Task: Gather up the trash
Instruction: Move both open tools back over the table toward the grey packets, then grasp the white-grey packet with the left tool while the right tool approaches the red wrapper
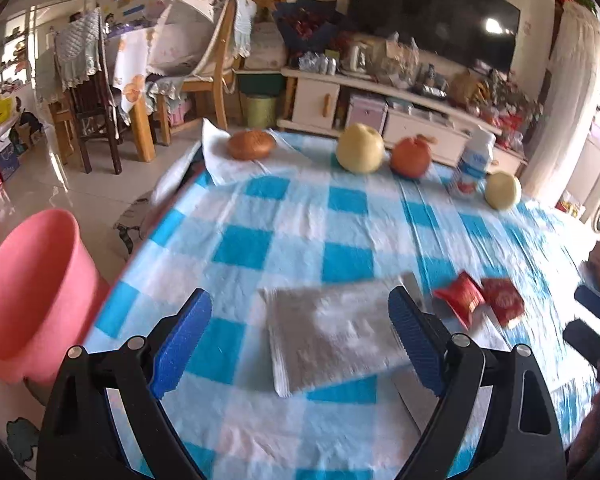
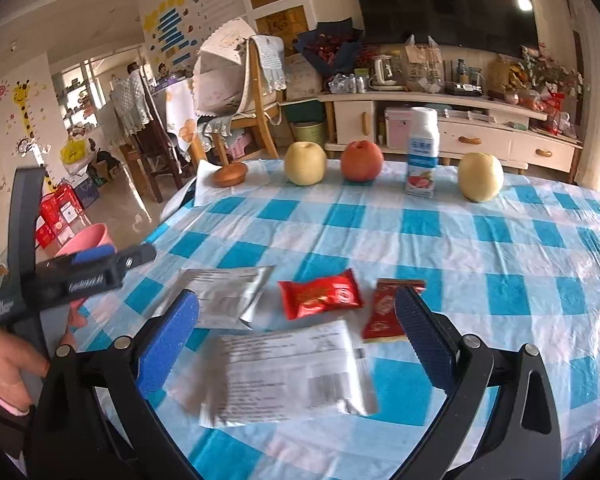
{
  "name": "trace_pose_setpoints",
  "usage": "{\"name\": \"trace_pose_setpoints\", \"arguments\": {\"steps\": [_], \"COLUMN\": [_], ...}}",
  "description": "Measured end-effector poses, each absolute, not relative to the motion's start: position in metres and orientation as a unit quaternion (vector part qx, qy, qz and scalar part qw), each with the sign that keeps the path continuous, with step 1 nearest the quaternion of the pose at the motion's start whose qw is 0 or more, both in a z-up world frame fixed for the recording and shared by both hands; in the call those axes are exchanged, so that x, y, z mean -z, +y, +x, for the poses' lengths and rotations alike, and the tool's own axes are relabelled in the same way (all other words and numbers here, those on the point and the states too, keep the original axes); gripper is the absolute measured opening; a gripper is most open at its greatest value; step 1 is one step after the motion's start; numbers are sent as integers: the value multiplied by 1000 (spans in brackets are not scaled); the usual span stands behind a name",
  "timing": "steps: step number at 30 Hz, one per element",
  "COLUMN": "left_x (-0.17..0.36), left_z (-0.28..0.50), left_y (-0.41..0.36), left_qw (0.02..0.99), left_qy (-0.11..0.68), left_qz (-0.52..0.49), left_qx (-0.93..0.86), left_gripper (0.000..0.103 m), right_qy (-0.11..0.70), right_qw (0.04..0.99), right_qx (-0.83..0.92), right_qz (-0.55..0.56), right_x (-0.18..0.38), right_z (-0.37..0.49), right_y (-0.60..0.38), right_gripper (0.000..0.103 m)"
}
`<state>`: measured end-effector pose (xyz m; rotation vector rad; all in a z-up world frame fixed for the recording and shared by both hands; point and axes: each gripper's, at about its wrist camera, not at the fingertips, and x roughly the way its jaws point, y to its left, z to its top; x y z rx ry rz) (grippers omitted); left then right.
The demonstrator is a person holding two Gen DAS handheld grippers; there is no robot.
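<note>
Left gripper (image 1: 300, 332) open above a silver packet (image 1: 332, 336), right gripper (image 2: 298, 340) open over another packet (image 2: 288, 372), red wrappers (image 2: 320, 294) nearby, pink bucket (image 1: 32, 292) at left.

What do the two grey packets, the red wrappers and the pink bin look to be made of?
Grey packets: seemingly foil-like or metallised plastic film, matte silver, flat, with creased corners and printed text. Red wrappers: glossy plastic film, judging by highlights and crimped ends. Pink bin: probably moulded plastic, smooth, with an even, slightly shiny wall.
</note>
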<state>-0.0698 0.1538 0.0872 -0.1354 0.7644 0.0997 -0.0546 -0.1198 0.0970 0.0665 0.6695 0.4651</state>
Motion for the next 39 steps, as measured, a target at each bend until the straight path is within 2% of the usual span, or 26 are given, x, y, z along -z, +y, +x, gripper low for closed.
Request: {"name": "trace_pose_setpoints", "arguments": {"steps": [9, 21, 34, 39], "left_x": [-74, -50, -23, -12], "left_z": [-100, -93, -53, -49], "left_y": [98, 16, -3, -11], "left_qw": [916, 882, 832, 824], "left_qy": [399, 402, 448, 453], "left_qz": [-31, 149, 168, 188], "left_qx": [37, 197, 281, 284], "left_gripper": [89, 89, 89, 96], "right_qy": [333, 348, 389, 408], "right_qw": [920, 908, 885, 879], "right_qx": [-200, -214, -233, -229], "right_qz": [43, 91, 101, 90], "right_x": [-99, -110, -95, -83], "right_z": [-43, -40, -20, -9], "right_y": [-163, -219, -225, -218], "right_gripper": [99, 99, 99, 99]}}
